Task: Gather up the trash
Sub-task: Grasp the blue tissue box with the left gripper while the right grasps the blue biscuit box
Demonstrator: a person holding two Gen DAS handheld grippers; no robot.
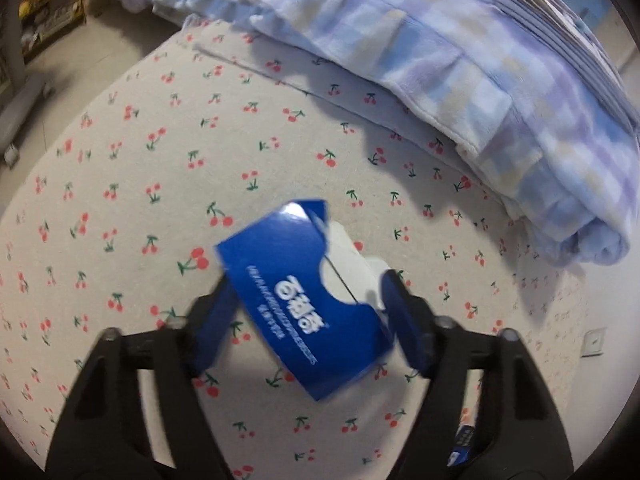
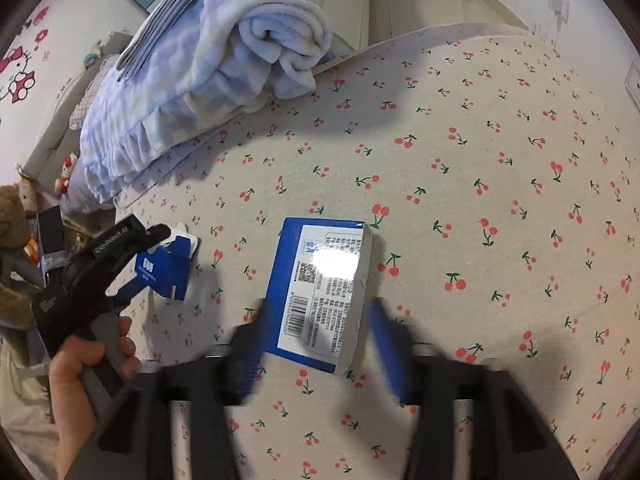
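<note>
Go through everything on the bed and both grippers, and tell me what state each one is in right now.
Left gripper: closed on the torn box.
Torn box: ripped open, tilted, held off the sheet.
Right gripper: open, astride the flat box.
Flat box: lying label-up on the sheet, not gripped.
Blanket: folded in a loose pile.
Sheet: spread flat.

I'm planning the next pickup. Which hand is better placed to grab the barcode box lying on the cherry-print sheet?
Right. The right gripper straddles the barcode box, with its jaws open on either side of it. The left gripper is occupied, clamped on the torn blue box.
</note>
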